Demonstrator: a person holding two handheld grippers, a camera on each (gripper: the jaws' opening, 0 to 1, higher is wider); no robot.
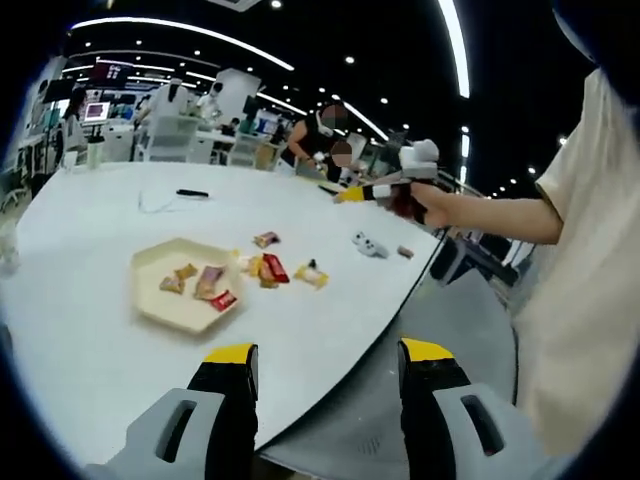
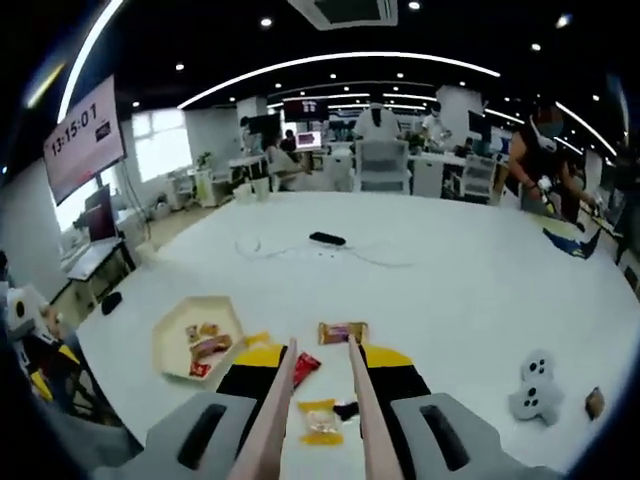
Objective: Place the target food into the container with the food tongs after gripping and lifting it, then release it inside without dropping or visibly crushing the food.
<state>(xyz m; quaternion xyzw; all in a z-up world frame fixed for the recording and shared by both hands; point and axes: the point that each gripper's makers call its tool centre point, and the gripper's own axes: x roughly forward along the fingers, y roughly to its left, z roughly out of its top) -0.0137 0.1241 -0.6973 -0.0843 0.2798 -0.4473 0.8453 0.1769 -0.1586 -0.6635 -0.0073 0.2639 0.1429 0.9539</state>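
white table (image 2: 450,290), black remote (image 2: 327,239) with thin cable, small white toy (image 2: 535,386), wall clock screen (image 2: 82,135), office chairs behind

White round table top (image 1: 330,310). Pale cream hexagonal tray (image 1: 150,270); red, pink and tan wrappers inside. Yellow snack packet (image 2: 321,420) with orange print. Red snack packet (image 2: 305,367). Left gripper (image 1: 328,372) and right gripper (image 2: 319,365): grey bodies, black jaws, yellow tips. Pinkish-tan tong arms (image 2: 268,425).
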